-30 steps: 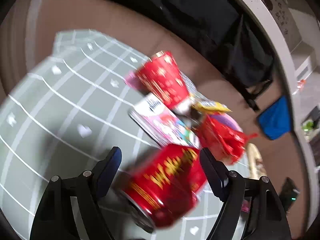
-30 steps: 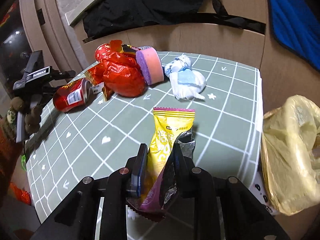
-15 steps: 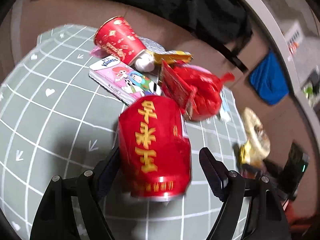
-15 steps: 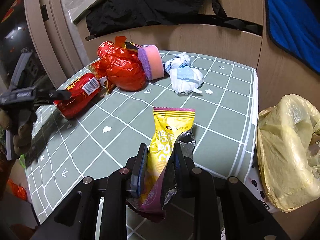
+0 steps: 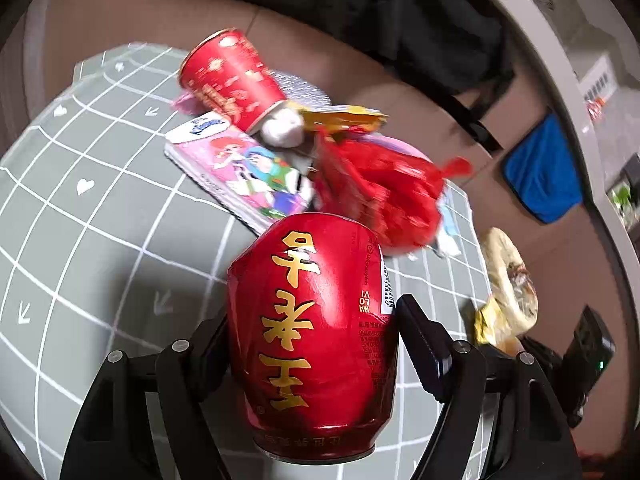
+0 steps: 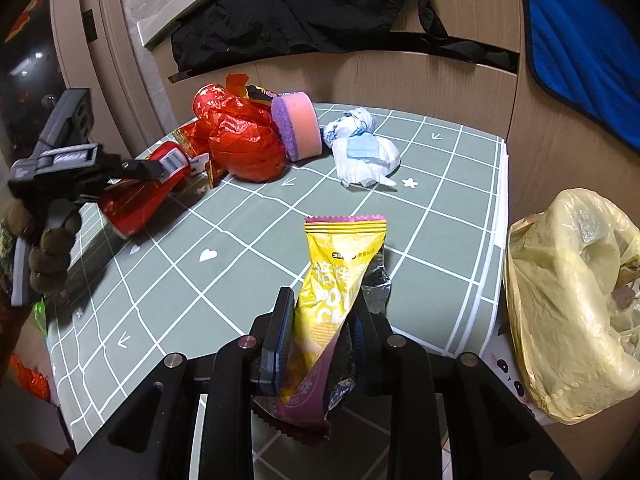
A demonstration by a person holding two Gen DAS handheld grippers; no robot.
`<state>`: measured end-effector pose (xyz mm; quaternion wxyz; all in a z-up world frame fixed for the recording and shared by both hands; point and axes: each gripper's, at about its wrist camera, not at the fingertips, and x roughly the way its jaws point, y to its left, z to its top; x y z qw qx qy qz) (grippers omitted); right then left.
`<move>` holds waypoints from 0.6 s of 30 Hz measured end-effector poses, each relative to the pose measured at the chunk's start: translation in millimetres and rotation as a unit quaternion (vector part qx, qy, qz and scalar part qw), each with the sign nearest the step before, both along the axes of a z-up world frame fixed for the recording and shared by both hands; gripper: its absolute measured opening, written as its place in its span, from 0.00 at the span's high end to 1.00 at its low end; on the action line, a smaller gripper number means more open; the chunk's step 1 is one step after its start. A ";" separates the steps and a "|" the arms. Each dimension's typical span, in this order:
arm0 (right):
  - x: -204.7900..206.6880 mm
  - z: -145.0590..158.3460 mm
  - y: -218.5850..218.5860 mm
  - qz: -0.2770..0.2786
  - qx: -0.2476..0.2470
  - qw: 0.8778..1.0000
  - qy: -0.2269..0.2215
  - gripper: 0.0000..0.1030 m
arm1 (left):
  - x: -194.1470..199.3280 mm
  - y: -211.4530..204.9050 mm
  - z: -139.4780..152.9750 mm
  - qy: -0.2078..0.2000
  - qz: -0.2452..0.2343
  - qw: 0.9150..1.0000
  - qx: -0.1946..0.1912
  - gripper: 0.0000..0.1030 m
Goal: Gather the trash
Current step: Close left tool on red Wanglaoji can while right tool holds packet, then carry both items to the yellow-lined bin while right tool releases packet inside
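On the green grid tablecloth (image 6: pixel 248 216), from left to right: the left gripper (image 5: pixel 316 344) is closing its wide jaws around a red can (image 5: pixel 316 332) that is lying between the fingers; whether both pads are pressing yet cannot be told. The round can is likely rolling or squirting forward if squeezed off-centre. The right gripper (image 6: pixel 320 332) is opening its jaws around a yellow snack wrapper (image 6: pixel 340 276), which is standing between the fingers; released here, it is risking a fall short of the yellow bag (image 6: pixel 576 320) hanging just beside the table edge.
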<state>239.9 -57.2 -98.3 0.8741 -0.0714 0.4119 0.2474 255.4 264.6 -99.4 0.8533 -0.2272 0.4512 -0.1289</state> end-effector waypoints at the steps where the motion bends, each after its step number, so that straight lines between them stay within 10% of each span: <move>1: 0.7 -0.3 0.4 -0.001 0.000 1.000 0.001 0.73 | -5.3 -2.5 3.2 -0.007 0.001 1.000 0.001 0.26; 18: 7.7 11.6 5.8 0.011 -0.004 1.000 -0.011 0.76 | -78.0 -69.6 38.9 -0.119 0.072 0.976 0.165 0.26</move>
